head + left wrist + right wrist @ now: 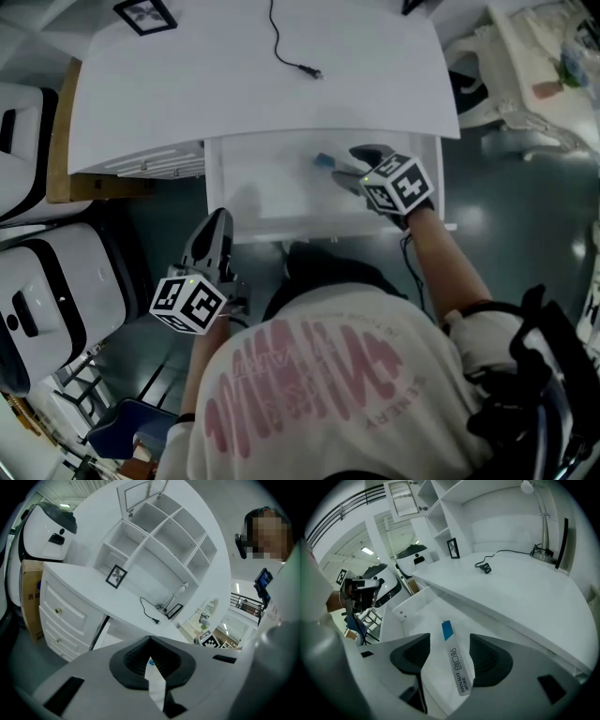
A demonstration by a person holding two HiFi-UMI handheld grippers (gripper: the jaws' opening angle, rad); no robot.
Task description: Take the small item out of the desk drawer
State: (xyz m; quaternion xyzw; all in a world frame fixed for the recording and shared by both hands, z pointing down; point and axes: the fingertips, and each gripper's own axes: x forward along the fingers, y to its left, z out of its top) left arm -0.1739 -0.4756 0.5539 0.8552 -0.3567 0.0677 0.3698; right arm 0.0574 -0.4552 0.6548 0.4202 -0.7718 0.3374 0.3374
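The desk drawer (267,192) stands pulled open under the white desktop (234,94). In it lies the small item (324,160), a flat white strip with a blue end and print along it (456,665). My right gripper (352,165) reaches into the drawer's right part. Its jaws stand open on either side of the strip (449,641), and the pads do not press on it. Outside the drawer, in front of its left end, my left gripper (217,221) hangs with its jaws together (150,645) and nothing in them.
A black cable with a plug (292,58) and a small picture frame (145,14) lie on the desktop. White rounded machines (42,281) and a cardboard box (58,141) crowd the left. A side drawer stack (61,616) stands left of the desk. Shelves (159,536) rise behind.
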